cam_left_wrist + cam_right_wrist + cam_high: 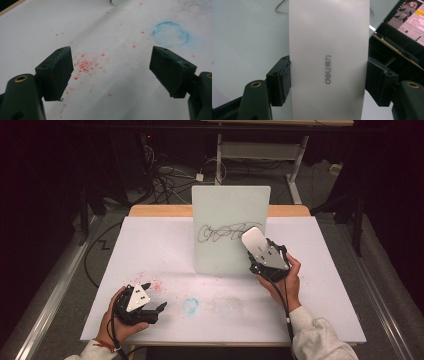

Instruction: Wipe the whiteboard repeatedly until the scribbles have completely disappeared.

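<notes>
red crumbs [85, 65] are lying scattered near the front-left corner of the tabletop [150, 240], and the left gripper [154, 296] is hovering just over them with its jaws standing wide apart and nothing between them. left hand [116, 320] is sitting at the front edge. a blue chalky ring [190, 305] is smudged just right of that gripper, near the front edge at mid-table.

moving right, the small whiteboard [225, 210] is standing upright toward the back edge, middle of the tabletop, with a black scribble [220, 233] across its lower half.

right of centre, the right gripper [260, 251] is clamping the white eraser [328, 50] across its narrow width, one pad on each long side edge. the eraser's rounded far end is sitting against or just in front of the board's right side at the scribble; cannot tell if it is pressing. right hand [285, 280] is gripping from behind.

handling guess: the eraser is looking like a light, stiff plastic shell with a smooth, fairly slippery back, so the side-edge grip near mid-length seems the right spot. the board is likely thin, light and tippy, so hard wiping could be pushing it over; light pressure seems wiser.
</notes>
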{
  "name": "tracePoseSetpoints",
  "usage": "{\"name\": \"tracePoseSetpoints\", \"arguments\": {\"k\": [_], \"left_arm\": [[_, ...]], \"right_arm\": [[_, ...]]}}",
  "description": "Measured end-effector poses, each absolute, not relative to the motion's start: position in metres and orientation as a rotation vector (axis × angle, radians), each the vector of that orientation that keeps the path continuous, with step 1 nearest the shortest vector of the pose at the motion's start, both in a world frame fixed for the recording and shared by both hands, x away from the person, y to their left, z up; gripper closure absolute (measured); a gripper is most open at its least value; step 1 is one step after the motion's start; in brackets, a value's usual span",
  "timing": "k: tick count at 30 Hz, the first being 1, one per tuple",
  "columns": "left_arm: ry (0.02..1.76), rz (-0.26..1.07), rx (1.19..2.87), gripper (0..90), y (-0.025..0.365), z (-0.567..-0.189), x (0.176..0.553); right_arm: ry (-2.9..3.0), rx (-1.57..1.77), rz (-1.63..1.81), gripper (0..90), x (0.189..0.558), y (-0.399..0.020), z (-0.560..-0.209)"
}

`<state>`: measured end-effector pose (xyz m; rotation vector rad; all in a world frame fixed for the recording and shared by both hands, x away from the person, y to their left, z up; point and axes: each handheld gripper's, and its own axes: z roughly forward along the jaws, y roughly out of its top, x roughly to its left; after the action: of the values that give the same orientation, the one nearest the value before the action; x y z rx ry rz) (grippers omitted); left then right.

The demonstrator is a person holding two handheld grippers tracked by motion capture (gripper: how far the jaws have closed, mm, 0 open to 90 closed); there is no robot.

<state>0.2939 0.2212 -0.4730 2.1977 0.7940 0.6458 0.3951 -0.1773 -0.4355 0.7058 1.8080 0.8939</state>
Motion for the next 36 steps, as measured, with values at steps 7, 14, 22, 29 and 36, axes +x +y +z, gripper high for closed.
{"name": "tracePoseSetpoints", "arguments": {"k": [7,14,22,29,36], "left_arm": [[0.779,0.658,2.199,18.5,0.221,-0.473,0.294],[0.797,0.640,2.194,18.5,0.222,-0.473,0.293],[0.789,0.653,2.191,18.5,0.223,-0.473,0.293],[0.793,0.644,2.188,18.5,0.223,-0.472,0.292],[0.787,0.651,2.187,18.5,0.225,-0.471,0.291]], "right_arm": [[1.848,0.646,0.821,30.9,0.393,-0.164,-0.440],[1.707,0.721,0.821,30.9,0.403,-0.171,-0.412],[1.689,0.793,0.876,30.9,0.406,-0.177,-0.405],[1.772,0.724,0.818,30.9,0.397,-0.157,-0.429],[1.840,0.665,0.803,30.9,0.392,-0.139,-0.440]]}}
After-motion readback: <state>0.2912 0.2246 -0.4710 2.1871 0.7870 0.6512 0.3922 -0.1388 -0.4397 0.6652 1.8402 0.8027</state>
